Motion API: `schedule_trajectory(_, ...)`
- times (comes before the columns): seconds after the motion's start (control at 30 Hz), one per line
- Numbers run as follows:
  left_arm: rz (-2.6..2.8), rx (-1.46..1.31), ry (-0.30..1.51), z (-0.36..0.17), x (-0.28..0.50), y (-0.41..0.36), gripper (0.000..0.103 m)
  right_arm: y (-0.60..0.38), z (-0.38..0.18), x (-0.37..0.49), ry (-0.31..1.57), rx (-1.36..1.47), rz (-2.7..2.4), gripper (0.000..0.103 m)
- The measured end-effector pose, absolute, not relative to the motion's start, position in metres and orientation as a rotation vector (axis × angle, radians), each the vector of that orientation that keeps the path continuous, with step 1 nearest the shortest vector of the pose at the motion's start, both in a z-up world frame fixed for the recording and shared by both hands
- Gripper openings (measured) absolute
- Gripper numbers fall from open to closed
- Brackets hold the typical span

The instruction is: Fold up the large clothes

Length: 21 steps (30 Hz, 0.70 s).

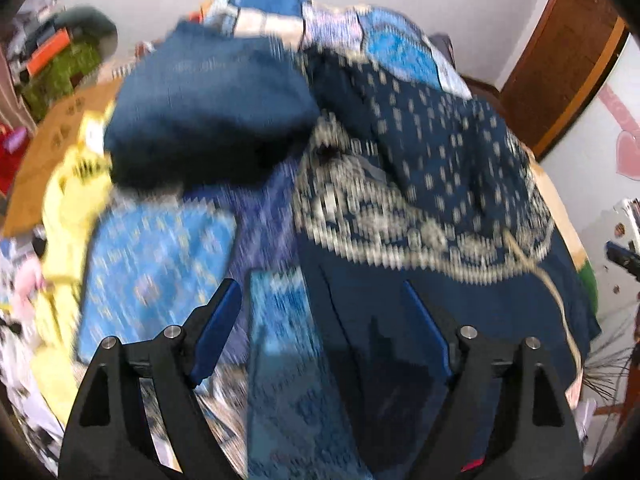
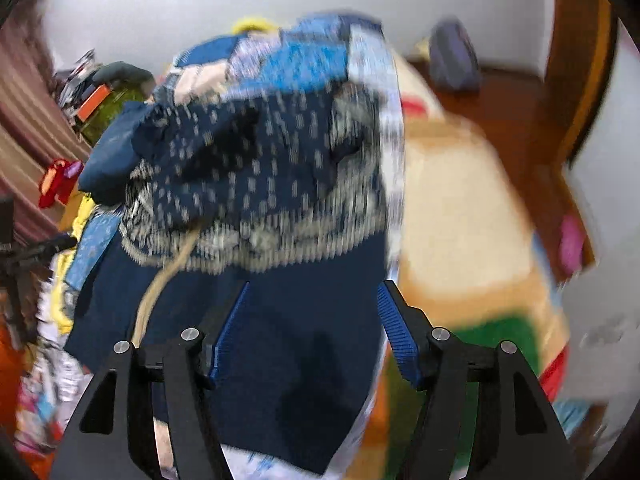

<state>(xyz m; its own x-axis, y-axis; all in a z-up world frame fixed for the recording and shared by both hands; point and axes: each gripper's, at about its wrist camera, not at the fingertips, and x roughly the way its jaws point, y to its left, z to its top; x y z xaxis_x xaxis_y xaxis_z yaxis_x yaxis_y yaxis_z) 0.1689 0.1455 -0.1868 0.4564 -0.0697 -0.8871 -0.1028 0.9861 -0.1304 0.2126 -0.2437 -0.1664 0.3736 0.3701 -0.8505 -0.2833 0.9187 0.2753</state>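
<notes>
Right then, both my tools, left tool (image 1: 320, 324) and right tool (image 2: 314, 326), hung released above the blue dress (image 1: 440, 168) ahead.

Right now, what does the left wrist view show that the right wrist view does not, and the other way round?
Only the left wrist view shows the light blue patterned cloth lying flat left of the garment, and the pink heart on the wall. Only the right wrist view shows the green patch and the bluish bag on the floor. Both show the navy garment with white-patterned border, its tan cord, and an open claw, left and right, gripping nothing.
</notes>
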Motion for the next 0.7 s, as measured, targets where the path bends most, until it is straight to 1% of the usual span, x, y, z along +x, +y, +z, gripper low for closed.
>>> schedule_trajectory(0.1,-0.011,-0.2,1.163,-0.208,0.152,0.137,0.081,-0.249,-0.191,0.2,1.167,0.156,0.406,0.06)
schedule_trajectory(0.23,-0.069,-0.261,1.225,-0.228,0.138,0.126,0.081,-0.259,-0.208,0.188,1.216,0.261,0.401,0.06)
schedule_trajectory(0.37,-0.094,-0.3,1.249,-0.24,0.127,0.111,0.081,-0.266,-0.213,0.179,1.207,0.293,0.388,0.061)
schedule_trajectory(0.5,-0.119,-0.34,1.227,-0.241,0.119,0.1,0.081,-0.269,-0.216,0.174,1.195,0.294,0.394,0.06)
schedule_trajectory(0.57,-0.127,-0.363,1.219,-0.24,0.118,0.1,0.077,-0.268,-0.217,0.171,1.184,0.296,0.405,0.06)
schedule_trajectory(0.6,-0.133,-0.385,1.211,-0.24,0.117,0.101,0.072,-0.266,-0.217,0.17,1.174,0.29,0.405,0.059)
schedule_trajectory(0.63,-0.14,-0.395,1.202,-0.239,0.115,0.102,0.064,-0.266,-0.217,0.168,1.167,0.287,0.408,0.058)
schedule_trajectory(0.67,-0.143,-0.393,1.188,-0.237,0.113,0.101,0.061,-0.266,-0.217,0.168,1.162,0.287,0.413,0.057)
schedule_trajectory(0.7,-0.141,-0.377,1.175,-0.235,0.111,0.1,0.051,-0.265,-0.217,0.168,1.16,0.29,0.419,0.057)
